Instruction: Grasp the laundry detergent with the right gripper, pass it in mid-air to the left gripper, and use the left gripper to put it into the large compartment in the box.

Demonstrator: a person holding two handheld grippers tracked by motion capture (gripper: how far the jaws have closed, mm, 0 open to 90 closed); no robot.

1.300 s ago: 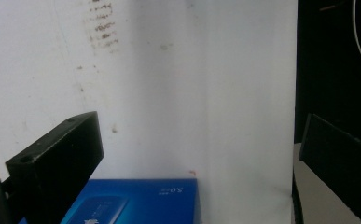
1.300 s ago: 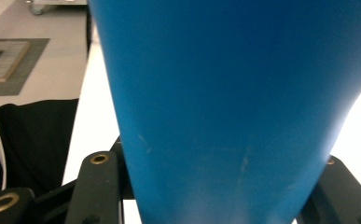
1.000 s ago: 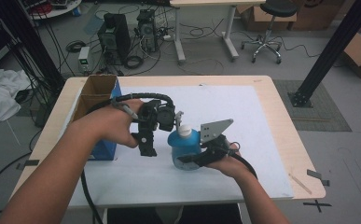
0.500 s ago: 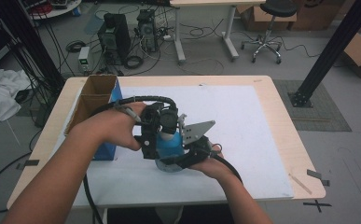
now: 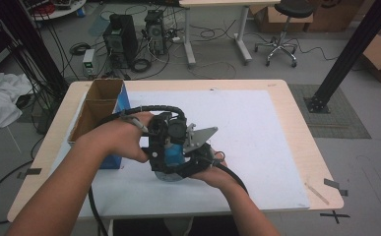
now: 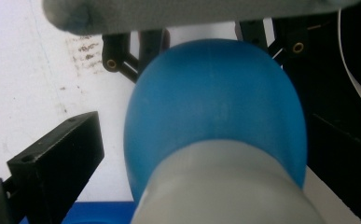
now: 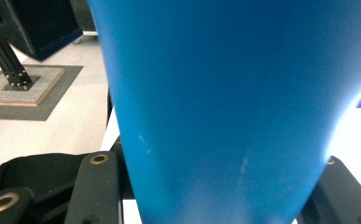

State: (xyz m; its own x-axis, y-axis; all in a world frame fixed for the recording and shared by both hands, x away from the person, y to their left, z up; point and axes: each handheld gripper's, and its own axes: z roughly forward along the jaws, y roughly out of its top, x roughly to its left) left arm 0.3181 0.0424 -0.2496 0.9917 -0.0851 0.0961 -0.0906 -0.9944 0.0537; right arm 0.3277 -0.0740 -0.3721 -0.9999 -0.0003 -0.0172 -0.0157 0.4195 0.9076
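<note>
A blue bottle (image 5: 172, 153) with a whitish cap stands near the table's front middle, gripped low on its body by my right gripper (image 5: 187, 164). In the right gripper view the bottle (image 7: 215, 93) is pressed between the two black jaws (image 7: 215, 196). My left gripper (image 5: 164, 133) reaches down over the bottle's top. In the left gripper view the cap (image 6: 225, 186) sits between its jaws with a clear gap on the left, so this gripper (image 6: 201, 182) is open. The right gripper's grey plate (image 6: 192, 14) crosses the top of that view.
An open cardboard box with a blue side (image 5: 99, 110) stands at the table's left, close to my left forearm. A white sheet (image 5: 262, 132) covers the wooden table (image 5: 321, 162). Computers, cables, a chair and a black post stand on the floor beyond.
Both grippers and the bottle have moved left and nearer the front edge. The left gripper has come down over the bottle's cap.
</note>
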